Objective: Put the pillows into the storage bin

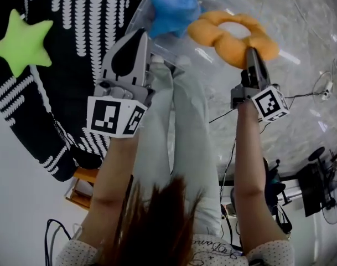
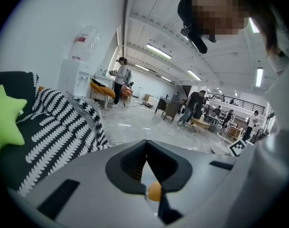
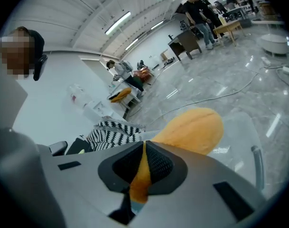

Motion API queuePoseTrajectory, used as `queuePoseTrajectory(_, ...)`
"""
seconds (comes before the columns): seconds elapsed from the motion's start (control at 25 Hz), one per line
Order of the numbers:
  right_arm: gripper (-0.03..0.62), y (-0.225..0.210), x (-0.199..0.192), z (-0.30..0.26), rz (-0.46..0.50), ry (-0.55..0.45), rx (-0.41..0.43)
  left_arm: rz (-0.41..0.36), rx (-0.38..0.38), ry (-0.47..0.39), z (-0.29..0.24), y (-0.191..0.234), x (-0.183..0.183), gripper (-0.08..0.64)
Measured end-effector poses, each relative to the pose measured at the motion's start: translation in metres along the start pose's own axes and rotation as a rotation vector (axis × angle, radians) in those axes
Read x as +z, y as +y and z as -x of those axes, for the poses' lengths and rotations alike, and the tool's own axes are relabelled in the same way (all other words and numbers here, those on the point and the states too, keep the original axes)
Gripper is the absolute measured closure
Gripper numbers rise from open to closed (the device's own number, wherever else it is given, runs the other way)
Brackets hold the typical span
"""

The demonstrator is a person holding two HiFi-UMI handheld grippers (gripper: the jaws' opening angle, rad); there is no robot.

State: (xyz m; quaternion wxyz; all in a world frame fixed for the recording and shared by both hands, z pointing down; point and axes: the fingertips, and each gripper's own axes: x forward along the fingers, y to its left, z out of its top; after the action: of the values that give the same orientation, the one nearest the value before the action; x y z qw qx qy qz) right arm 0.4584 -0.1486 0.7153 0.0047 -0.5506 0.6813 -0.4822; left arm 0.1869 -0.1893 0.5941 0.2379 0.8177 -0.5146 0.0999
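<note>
Orange pillow [image 1: 234, 37] | in right tool's [image 1: 250, 51] grip | left tool [image 1: 141, 33] clenched | blue pillow [image 1: 176, 7]: head view only

ring pillow [image 1: 218, 40] orange | star pillow [image 1: 21, 43] green | third pillow [image 1: 176, 10] blue | cover [image 1: 85, 15] black-white patterned

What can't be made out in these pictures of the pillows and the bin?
Blue pillow: head view's top edge cuts it off.
Orange ring pillow: right gripper view, the right gripper has its body over most of it.
Green star pillow: left gripper view, the lens rim cuts it off.
Storage bin: head view, clear walls and glare blur its rim.
</note>
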Motion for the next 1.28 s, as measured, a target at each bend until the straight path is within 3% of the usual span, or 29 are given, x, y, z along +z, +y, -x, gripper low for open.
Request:
queuePoseTrajectory(0.28, 0.560, -0.116, -0.069, -0.052, -0.090, 0.037, -0.166, 0.005, -0.009, 0.077, -0.019, 0.001, -0.066, 0.555)
queuePoseTrajectory(0.44, 0.555, -0.180, -0.107, -0.063, -0.216, -0.010, -0.260, 0.003, -0.012, 0.109, -0.023, 0.004, -0.090, 0.555)
queuePoseTrajectory(0.52, 0.546, -0.206, -0.143, -0.067, -0.256, 0.073, -0.293, 0.010, -0.012, 0.125, -0.024, 0.004, -0.098, 0.555)
queuePoseTrajectory(0.64, 0.529, -0.230, -0.204, -0.070, -0.233, 0.310, -0.353, 0.021, -0.019, 0.132, -0.024, 0.006, -0.106, 0.555)
queuePoseTrajectory(0.8, 0.425, -0.226, -0.240, -0.059, -0.205, 0.488, -0.335, 0.027, -0.013, 0.136, -0.019, 0.006, -0.111, 0.555)
queuePoseTrajectory(0.92, 0.481, -0.223, -0.229, -0.047, -0.149, 0.494, -0.343, 0.029, -0.010, 0.106, -0.015, 0.000, -0.098, 0.555)
queuePoseTrajectory(1.04, 0.538, -0.208, -0.204, -0.038, -0.159, 0.440, -0.341, 0.027, -0.008, 0.088, -0.007, -0.005, -0.075, 0.555)
queuePoseTrajectory(1.28, 0.581, -0.153, -0.103, -0.041, -0.016, 0.342, -0.333, -0.010, -0.008, -0.026, 0.012, -0.014, 0.011, 0.555)
